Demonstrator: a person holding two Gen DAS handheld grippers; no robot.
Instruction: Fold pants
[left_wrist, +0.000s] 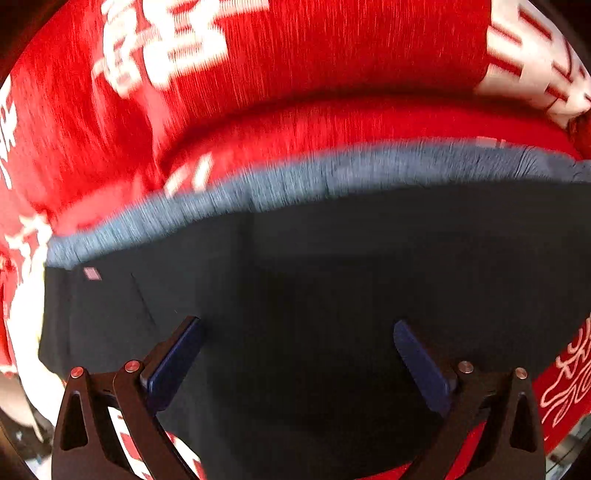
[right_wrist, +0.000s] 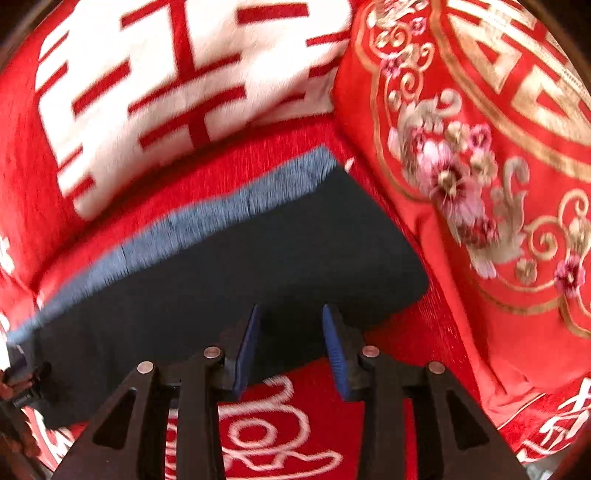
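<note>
The pants (left_wrist: 314, 280) are dark navy with a blue-grey waistband (left_wrist: 295, 184) and lie folded flat on a red bedspread. My left gripper (left_wrist: 297, 325) hovers over the middle of the dark cloth, jaws wide open and empty. In the right wrist view the pants (right_wrist: 258, 258) lie ahead with the waistband (right_wrist: 207, 218) along their far edge. My right gripper (right_wrist: 290, 314) is over the near right part of the pants, jaws part open, with nothing between them. The left gripper's tip shows at the left edge (right_wrist: 22, 384).
The red bedspread (left_wrist: 295, 55) with white characters covers the whole surface. A red embroidered pillow (right_wrist: 480, 166) with gold and pink flowers lies right of the pants, close to their right edge. Floor shows at the bottom right (left_wrist: 572, 446).
</note>
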